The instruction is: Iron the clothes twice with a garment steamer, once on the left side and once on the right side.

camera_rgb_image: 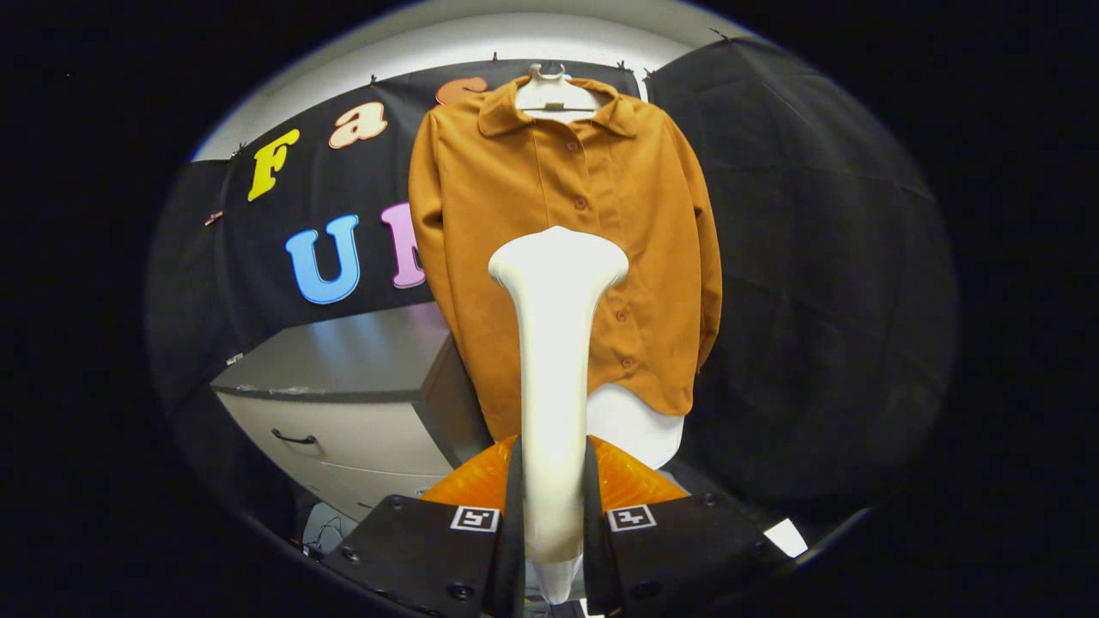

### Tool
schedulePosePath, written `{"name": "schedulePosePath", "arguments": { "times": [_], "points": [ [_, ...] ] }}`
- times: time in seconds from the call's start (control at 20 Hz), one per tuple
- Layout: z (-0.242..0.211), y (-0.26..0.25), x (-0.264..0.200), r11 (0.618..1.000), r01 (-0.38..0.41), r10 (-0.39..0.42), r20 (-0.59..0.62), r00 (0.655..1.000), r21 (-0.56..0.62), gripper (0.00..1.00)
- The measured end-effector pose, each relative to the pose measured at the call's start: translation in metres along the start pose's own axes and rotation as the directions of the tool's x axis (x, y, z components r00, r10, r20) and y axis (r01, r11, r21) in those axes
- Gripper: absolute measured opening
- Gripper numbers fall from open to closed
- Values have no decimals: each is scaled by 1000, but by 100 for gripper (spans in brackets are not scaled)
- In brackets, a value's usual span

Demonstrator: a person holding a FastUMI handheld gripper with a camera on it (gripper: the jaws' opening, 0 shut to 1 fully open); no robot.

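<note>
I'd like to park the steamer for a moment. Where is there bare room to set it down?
The drawer cabinet's grey top, left of the orange shirt, looks bare and flat. Ahead is crowded: the gripper is shut on the white steamer, whose head stands before the shirt front. Below the hem sits a white object.

Black cloth [773,257] drapes the booth's back and side walls, pinned along its upper edge with small clips. Above it a pale wall or ceiling [481,34] is brightly lit. Low against the cloth stands a light grey cabinet [343,403] with a flat top and drawers bearing dark curved handles. Some cables lie on the floor by its base.
</note>
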State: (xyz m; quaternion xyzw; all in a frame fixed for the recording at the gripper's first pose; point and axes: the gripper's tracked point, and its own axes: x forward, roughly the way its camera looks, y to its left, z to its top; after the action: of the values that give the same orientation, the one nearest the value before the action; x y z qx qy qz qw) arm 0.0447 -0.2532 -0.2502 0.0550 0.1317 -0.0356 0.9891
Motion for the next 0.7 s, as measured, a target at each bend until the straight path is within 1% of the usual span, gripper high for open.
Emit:
{"name": "schedulePosePath", "arguments": {
  "times": [0.15,0.35,0.55,0.7],
  "points": [
    [57,-8,-15,1000,-1,2,116,993,-11,31],
    [123,-16,-31,1000,-6,7,238,971,-5,31],
    [172,-22,-37,1000,-8,8,316,949,-1,30],
    [201,-26,-30,1000,-10,15,369,929,-13,30]
  ]
}}
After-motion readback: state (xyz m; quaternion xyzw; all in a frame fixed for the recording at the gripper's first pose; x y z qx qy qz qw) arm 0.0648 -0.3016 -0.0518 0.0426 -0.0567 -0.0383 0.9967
